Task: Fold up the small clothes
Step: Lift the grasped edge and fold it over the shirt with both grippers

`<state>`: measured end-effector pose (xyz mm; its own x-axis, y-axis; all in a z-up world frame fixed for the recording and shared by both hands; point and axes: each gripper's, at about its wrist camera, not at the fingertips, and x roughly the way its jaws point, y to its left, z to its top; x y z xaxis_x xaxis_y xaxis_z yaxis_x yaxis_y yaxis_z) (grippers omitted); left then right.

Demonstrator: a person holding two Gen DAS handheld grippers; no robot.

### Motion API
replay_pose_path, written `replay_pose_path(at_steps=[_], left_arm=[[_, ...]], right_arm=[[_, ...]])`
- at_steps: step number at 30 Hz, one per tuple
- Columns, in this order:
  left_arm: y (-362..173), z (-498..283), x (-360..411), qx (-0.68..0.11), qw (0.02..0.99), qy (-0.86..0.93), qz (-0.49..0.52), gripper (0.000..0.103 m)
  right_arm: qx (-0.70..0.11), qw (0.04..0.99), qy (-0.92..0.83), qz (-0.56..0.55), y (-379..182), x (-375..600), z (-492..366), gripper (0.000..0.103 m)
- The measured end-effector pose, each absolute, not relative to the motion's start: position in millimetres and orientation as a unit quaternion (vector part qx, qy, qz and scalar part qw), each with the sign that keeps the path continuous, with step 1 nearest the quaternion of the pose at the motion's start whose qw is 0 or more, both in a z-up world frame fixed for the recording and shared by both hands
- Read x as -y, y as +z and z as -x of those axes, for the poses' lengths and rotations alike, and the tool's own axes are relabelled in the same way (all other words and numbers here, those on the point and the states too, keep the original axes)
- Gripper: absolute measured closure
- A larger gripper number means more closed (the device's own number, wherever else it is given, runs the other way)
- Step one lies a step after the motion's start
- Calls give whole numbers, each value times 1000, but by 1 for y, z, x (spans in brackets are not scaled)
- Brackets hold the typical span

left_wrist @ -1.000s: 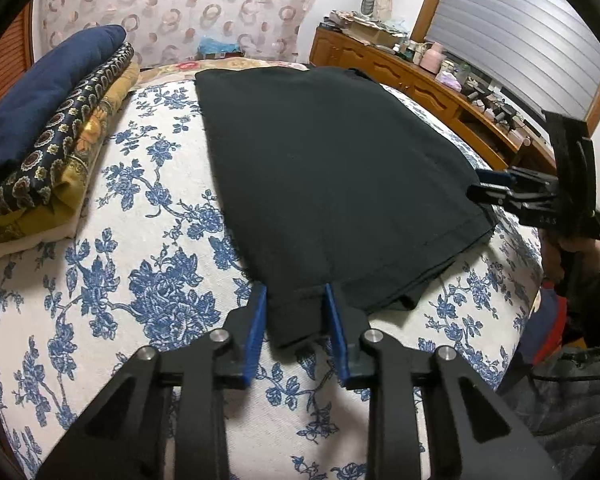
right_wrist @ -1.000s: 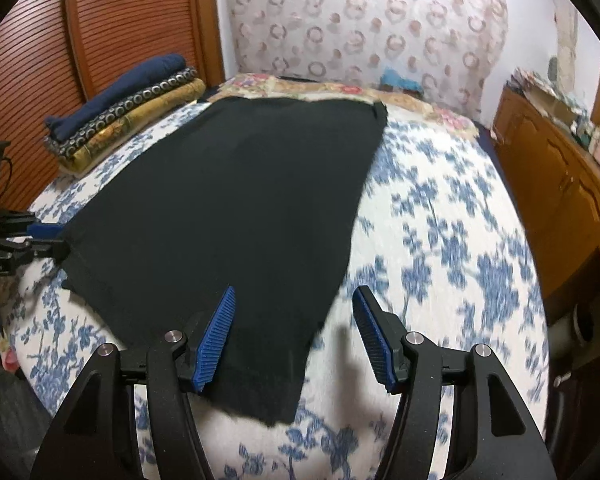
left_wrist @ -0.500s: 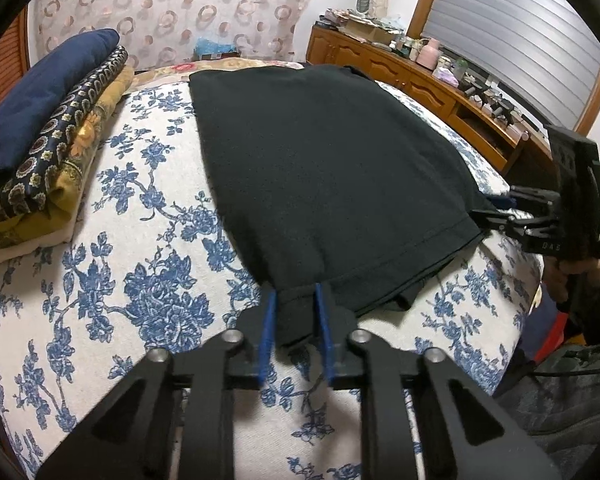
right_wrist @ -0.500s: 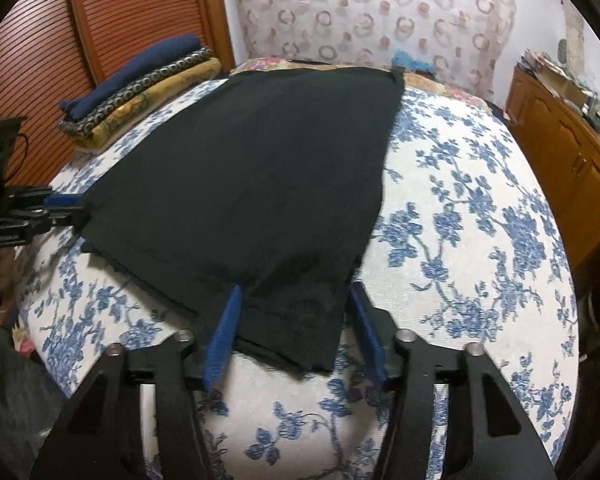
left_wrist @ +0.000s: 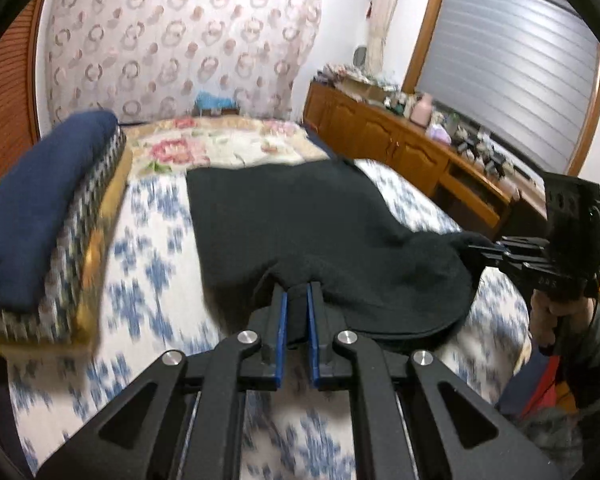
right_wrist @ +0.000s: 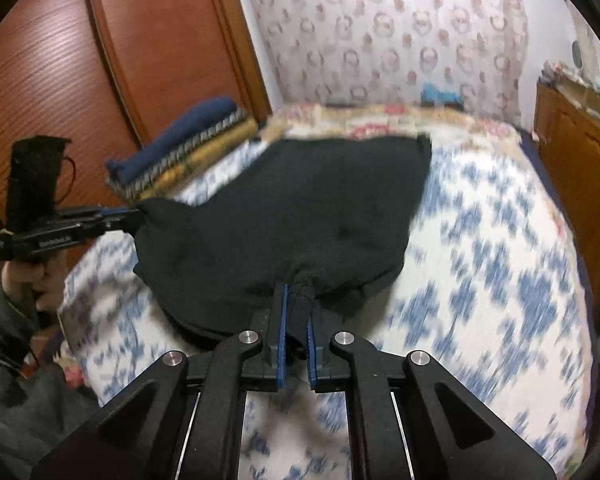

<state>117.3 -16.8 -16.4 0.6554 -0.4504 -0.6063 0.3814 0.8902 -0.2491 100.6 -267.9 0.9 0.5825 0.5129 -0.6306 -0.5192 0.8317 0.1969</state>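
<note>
A black garment [left_wrist: 308,220] lies on the blue-flowered bed cover [left_wrist: 148,264]; its near hem is lifted off the bed. My left gripper [left_wrist: 296,300] is shut on the hem's near left corner. My right gripper [right_wrist: 296,300] is shut on the hem's near right corner of the garment [right_wrist: 300,204]. Each gripper shows in the other's view: the right one at the right edge [left_wrist: 476,250], the left one at the left edge [right_wrist: 136,214]. The garment's far end still rests flat on the bed.
A stack of folded blankets [left_wrist: 40,216], navy on top, sits on the bed's left side, also in the right wrist view [right_wrist: 184,152]. A wooden cabinet [left_wrist: 400,148] with clutter stands along the right. A wooden wardrobe [right_wrist: 60,64] is behind the left gripper.
Both grippers closed on the near hem corners, then lifted them up off the bed and forward; the near part of the garment now hangs between them.
</note>
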Motion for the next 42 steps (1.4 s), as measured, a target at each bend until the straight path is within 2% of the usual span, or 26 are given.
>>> replay_pose_path(at_steps=[12,25,33,36,38,40,41,42], left_arm=[[12,-220,11,-327,923,-192,66,96],[0,-290,6,-350,919,-162,82,96],[-23,-312,8,-378,910,-150,79,96],[-23,-311,9,-380,910,-149,71,94],[-20,-307,9,-371,913,-155,66,89],[-19,-303,8,-369,914,-157,62,73],[-19,-300,8,-371,913,-161,62,70],[-20,-299,7,-373,911,-165,63,64]], right_arm=[[-310,909,277,3,45,278,-198,98],[-332,904,270,12,43,273,-283,98],[-362,896,255,30,20,267,-319,98],[-365,898,243,38,19,265,-322,88],[-364,898,242,44,20,266,-321,86],[-362,900,237,54,20,266,-316,82],[-361,901,233,58,20,267,-314,79],[-358,904,227,62,21,268,-313,66]])
